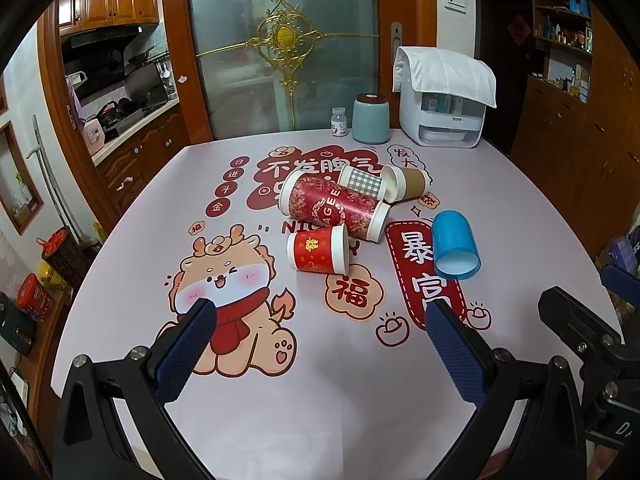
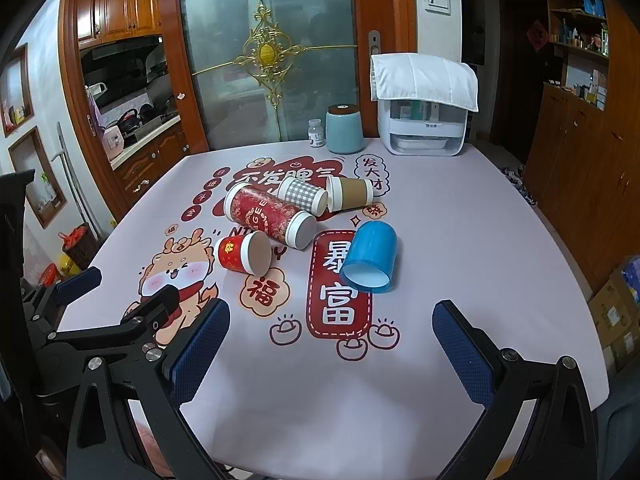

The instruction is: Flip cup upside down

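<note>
- Both tools hang low over the near tabletop (image 2: pixel 304 392), left tool (image 1: pixel 320 320) and right tool (image 2: pixel 332 324) spread wide, gripping nothing, lined up for a reach.
- Blue cup (image 2: pixel 370 258) lies on its side ahead of the right tool, mouth toward us, long axis running away.
- Beyond, four paper cups (image 2: pixel 268 216) lie toppled together.

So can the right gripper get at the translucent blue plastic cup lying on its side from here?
Probably yes. The right gripper is open, and the translucent blue plastic cup lies ahead of it, apart from the paper cups, with only bare tablecloth between.
</note>
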The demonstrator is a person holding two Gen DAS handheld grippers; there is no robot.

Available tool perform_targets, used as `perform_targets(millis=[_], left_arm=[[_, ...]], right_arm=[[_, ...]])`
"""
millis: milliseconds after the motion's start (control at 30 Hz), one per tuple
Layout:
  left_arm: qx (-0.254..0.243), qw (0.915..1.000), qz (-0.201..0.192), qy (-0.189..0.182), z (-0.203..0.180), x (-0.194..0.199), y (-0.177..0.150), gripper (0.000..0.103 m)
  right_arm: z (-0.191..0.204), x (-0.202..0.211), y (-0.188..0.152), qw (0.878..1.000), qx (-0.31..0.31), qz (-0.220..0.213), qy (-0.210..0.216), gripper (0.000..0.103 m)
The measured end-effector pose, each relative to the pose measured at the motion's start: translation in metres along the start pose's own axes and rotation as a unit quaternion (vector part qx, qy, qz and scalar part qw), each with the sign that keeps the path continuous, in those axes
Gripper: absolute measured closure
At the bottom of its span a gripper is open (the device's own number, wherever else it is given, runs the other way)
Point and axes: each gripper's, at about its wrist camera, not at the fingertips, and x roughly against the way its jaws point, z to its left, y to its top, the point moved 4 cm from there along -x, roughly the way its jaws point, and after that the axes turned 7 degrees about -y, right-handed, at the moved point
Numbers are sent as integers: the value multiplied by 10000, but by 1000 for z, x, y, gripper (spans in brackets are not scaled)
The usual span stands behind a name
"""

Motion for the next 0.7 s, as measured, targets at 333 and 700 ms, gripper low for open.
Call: perform_targets(millis=[333, 700], left_arm=[[-45, 9999, 88, -40, -4, 0, -3, 1], [-48, 9999, 138, -30, -3, -1, -4, 1]], right_arm=[[-7, 0, -10, 10000, -23, 11, -1, 0], [4, -4, -13, 9999, -83, 65, 68, 0]])
